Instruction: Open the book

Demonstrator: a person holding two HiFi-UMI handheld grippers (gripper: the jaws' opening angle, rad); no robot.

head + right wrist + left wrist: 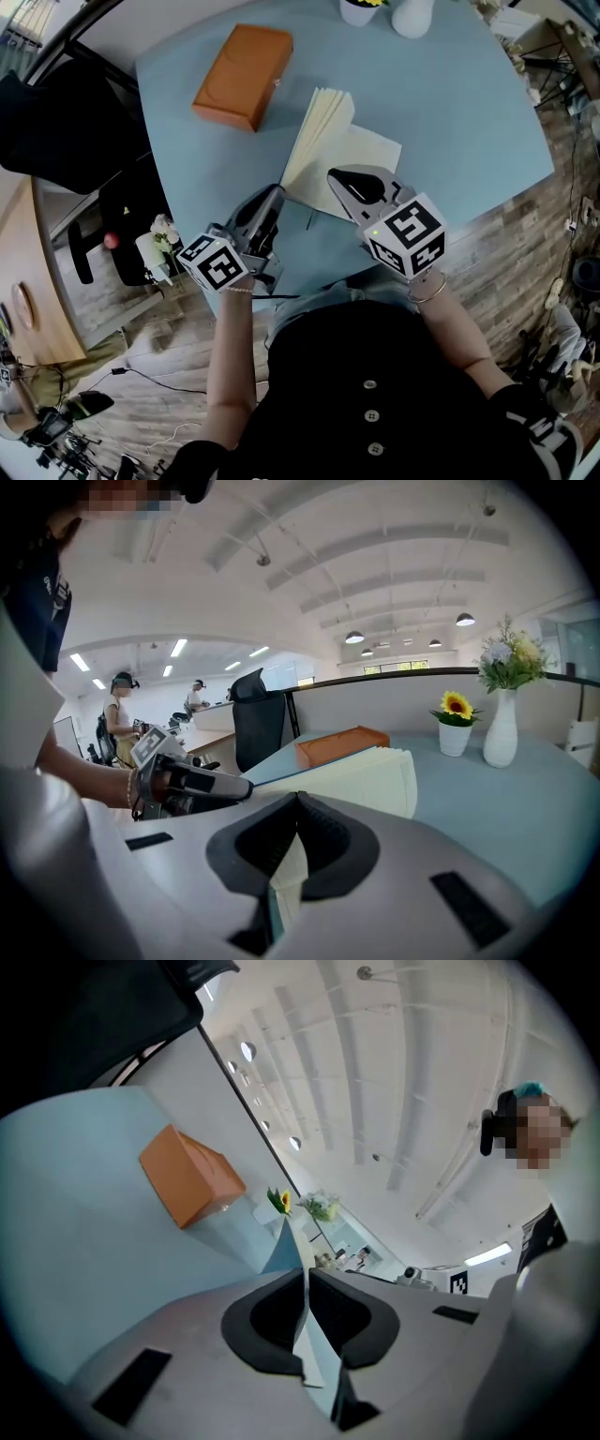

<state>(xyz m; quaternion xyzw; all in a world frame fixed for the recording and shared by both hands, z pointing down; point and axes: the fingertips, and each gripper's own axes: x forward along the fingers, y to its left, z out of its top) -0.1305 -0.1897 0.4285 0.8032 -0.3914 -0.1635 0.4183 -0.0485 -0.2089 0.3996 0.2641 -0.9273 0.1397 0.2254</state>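
Left gripper (270, 199) fingers clamp the book's (330, 150) thin blue cover (286, 1241) to lift it; right gripper (345, 180) fingers pinch cream pages (375, 775), likely steadying them against the counter (450, 112).

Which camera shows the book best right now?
Head view: most of the book shows, part-open with pages fanned. Left gripper view shows only a thin edge between its jaws; right gripper view shows the fanned pages side-on.
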